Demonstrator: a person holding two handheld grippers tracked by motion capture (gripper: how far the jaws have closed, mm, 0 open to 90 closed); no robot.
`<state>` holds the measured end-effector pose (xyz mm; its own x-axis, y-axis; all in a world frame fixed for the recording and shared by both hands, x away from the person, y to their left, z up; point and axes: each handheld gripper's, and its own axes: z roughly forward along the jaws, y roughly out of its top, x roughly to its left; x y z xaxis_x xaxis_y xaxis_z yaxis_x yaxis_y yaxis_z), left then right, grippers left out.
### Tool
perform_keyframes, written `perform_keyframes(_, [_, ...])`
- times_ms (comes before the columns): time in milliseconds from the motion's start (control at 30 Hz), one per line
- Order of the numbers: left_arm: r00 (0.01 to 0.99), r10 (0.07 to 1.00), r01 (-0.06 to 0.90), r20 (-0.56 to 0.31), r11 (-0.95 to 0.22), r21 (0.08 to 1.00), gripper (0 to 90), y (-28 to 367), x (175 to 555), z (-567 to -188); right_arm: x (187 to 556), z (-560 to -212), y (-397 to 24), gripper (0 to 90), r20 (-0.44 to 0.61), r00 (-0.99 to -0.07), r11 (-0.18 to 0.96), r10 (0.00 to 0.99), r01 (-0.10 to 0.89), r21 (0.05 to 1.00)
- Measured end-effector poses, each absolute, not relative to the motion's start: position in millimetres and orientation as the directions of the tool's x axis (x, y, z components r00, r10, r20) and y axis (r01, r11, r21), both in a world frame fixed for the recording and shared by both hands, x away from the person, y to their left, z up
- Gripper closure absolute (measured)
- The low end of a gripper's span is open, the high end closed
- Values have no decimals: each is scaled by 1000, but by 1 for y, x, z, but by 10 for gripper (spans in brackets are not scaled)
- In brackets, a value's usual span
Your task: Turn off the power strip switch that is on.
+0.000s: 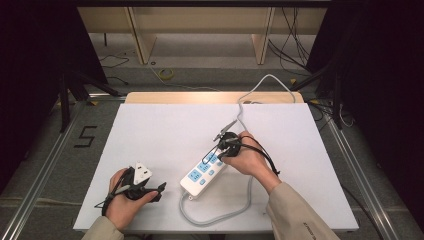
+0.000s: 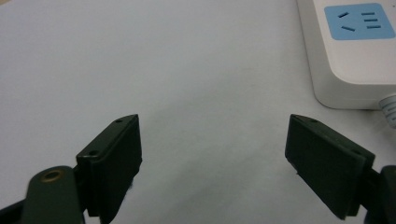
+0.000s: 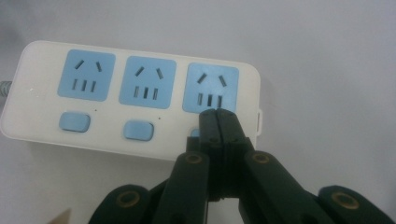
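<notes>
The right gripper (image 3: pixel 217 114), jaws pressed together and empty, aims at the power strip's (image 3: pixel 42 116) third switch, probably to press it, while the left gripper (image 2: pixel 212 154) rests wide open and empty on the tabletop (image 2: pixel 163 56).

One readable mark here, a black number 5 (image 1: pixel 87 136) taped on the grey floor (image 1: pixel 40 145) left of the table (image 1: pixel 165 125)

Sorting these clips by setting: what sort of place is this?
Probably a lab or recording workspace, not a home: a white table on metal framing, loose cables on the floor beyond it, and a power strip worked on with the hand-held right gripper.
</notes>
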<state>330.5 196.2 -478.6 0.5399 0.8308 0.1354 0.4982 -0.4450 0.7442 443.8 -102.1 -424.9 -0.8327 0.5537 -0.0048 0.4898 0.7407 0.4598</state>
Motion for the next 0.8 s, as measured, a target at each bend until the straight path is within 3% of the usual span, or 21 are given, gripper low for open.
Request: perform_keyframes(800, [540, 831, 498, 135, -445, 744, 183, 196, 331, -479, 450, -437, -94, 900, 23, -829, 743, 559, 513, 430])
